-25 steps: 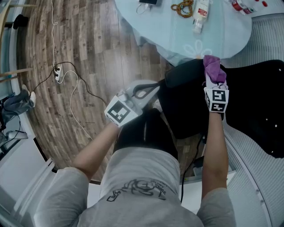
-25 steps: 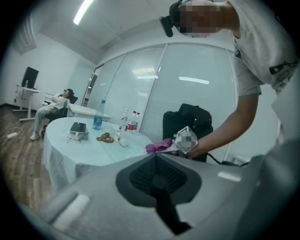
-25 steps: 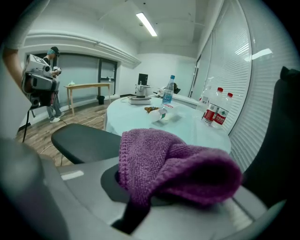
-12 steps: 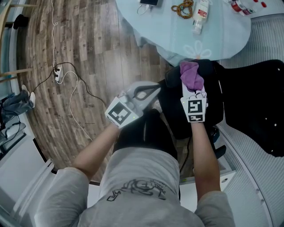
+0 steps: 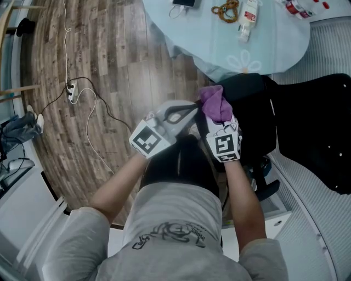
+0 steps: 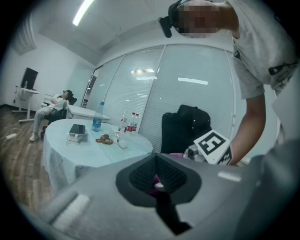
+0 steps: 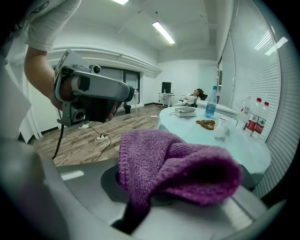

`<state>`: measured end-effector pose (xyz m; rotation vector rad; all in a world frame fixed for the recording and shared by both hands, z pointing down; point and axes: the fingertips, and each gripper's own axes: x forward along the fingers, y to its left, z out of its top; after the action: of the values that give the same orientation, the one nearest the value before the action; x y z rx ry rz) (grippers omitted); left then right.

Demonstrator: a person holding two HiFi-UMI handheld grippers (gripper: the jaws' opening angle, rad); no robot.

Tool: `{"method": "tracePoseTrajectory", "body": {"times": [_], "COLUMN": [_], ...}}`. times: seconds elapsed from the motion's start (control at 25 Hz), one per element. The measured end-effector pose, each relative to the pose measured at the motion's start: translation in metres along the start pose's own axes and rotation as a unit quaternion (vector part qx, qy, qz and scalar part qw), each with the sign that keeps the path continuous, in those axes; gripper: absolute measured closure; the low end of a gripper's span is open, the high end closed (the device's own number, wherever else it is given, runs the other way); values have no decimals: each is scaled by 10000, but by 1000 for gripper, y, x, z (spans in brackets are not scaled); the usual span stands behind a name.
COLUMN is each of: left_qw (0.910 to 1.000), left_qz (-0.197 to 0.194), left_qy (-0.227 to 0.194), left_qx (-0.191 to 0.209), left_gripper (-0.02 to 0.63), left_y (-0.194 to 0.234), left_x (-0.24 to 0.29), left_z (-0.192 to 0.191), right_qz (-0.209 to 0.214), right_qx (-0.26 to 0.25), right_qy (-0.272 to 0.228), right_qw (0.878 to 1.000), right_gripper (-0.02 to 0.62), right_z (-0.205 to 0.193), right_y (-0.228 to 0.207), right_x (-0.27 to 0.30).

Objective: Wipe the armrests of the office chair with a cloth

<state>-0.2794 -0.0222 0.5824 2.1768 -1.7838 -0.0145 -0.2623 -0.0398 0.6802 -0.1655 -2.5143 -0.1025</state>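
A purple cloth (image 5: 214, 103) is bunched in my right gripper (image 5: 216, 122), which is shut on it. The cloth lies over the near left edge of a black padded part of the office chair (image 5: 247, 110). In the right gripper view the cloth (image 7: 173, 164) drapes over the right gripper (image 7: 140, 206) and hides its tips. My left gripper (image 5: 192, 111) is shut and holds nothing, just left of the cloth and almost touching it. In the left gripper view the left gripper (image 6: 158, 186) points at the chair's dark back (image 6: 183, 129), and the right gripper's marker cube (image 6: 213, 146) is close by.
A round table with a pale blue cover (image 5: 219, 33) stands just beyond the chair, carrying a phone (image 5: 184, 3), beads (image 5: 226, 10) and a bottle (image 5: 248, 19). Cables and a power strip (image 5: 71, 90) lie on the wooden floor at left. The chair's base (image 5: 265, 186) is below right.
My right gripper has carried the cloth leftward across the black chair part, from its right side to its left edge, beside the left gripper. The left gripper has stayed put.
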Motion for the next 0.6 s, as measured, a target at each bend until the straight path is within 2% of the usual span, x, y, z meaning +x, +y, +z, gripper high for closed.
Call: {"method": "tracePoseTrajectory", "body": {"times": [0.12,0.24,0.44,0.6], "left_qw": [10000,10000,10000,10000], "left_qz": [11,35,37,60], "left_qy": [-1,4,37,6], "left_qx": [-1,-15,9,1], "left_gripper": [604,604,604,604], "left_y": [1,3,3,3], "left_x": [0,-1,-3,-4], "left_z": [0,-2,-5,-4], "right_qz": [130,64,-244,-689], "right_qx": [-15,59,170,320], "right_qy": [-36,-24,73,196], "right_qw": [9999,10000,9995,9969], "right_gripper": [568,568,568,568], "right_z": [-1,-5,-19,-34], "right_y": [-4,-16,-60,-117], "right_x": [-1,-2,-7,-18]}}
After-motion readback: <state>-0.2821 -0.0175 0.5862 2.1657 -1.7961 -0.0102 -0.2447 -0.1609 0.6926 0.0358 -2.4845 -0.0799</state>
